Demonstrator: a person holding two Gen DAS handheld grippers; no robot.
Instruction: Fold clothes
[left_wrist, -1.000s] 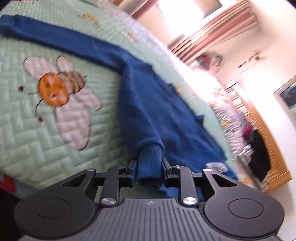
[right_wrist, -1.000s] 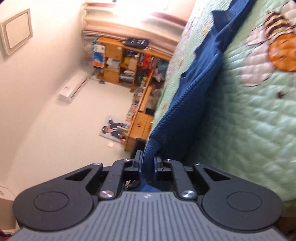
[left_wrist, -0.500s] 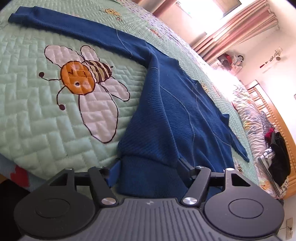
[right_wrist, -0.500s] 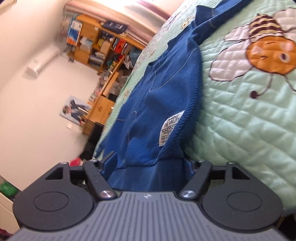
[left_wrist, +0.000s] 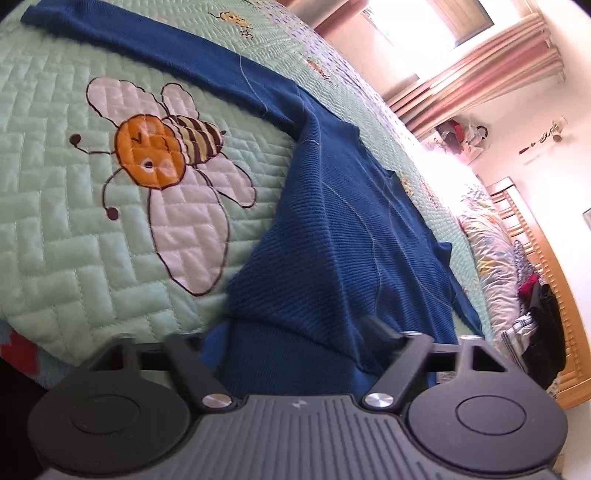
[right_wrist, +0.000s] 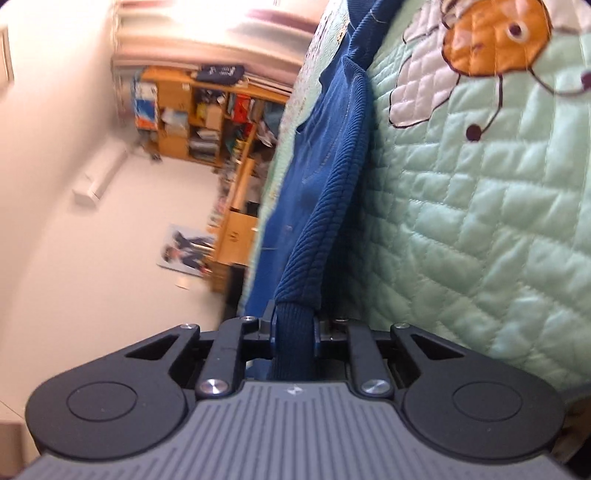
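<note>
Blue ribbed-knit sweater (left_wrist: 354, 229) lay spread across my mint-green quilted bedspread (left_wrist: 66, 236), beside its stitched bee (left_wrist: 166, 151). My left gripper (left_wrist: 295, 343) stood wide but was closing, the sweater's hem band between its jaws. My right gripper (right_wrist: 293, 328) was closing tight, pinching the hem's other corner.

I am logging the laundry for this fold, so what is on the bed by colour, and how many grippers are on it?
Blue sweater: 1
Green quilted bedspread: 1
Orange bee picture on the bedspread: 1
Black grippers at the sweater's hem: 2, left gripper closing with the hem between its wide jaws, right gripper closing, pinched on the hem
Total: 5
</note>
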